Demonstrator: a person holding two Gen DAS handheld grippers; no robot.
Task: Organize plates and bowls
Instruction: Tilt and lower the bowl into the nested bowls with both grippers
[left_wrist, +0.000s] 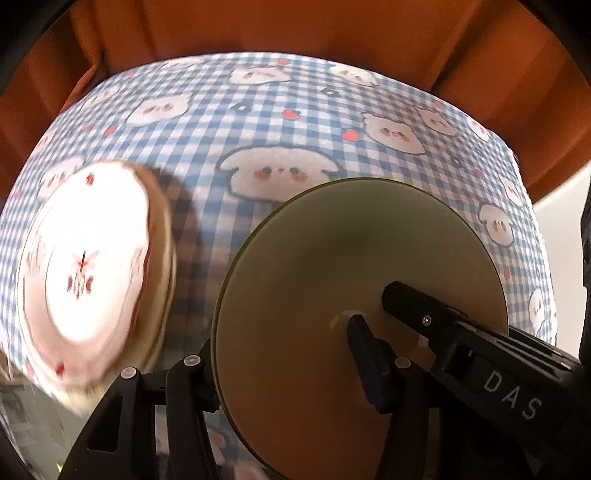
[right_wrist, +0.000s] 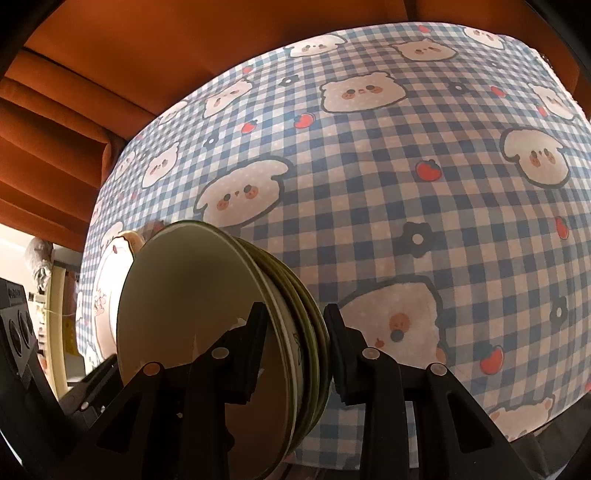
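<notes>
A stack of olive-green plates (left_wrist: 354, 295) is held on edge above the table. My left gripper (left_wrist: 284, 354) is shut on its rim, one finger in front of the top plate and one behind. My right gripper (right_wrist: 295, 347) is shut on the same stack (right_wrist: 192, 314), its fingers clamping several plate rims; its black finger (left_wrist: 436, 317) crosses the plate face in the left wrist view. A white bowl with red flower print (left_wrist: 88, 273) stands on the cloth to the left; it also shows behind the stack in the right wrist view (right_wrist: 107, 280).
The table wears a blue gingham cloth with cartoon animal faces (right_wrist: 406, 184). An orange sofa (left_wrist: 295, 26) runs along the table's far side. The cloth beyond the stack and to the right holds no dishes.
</notes>
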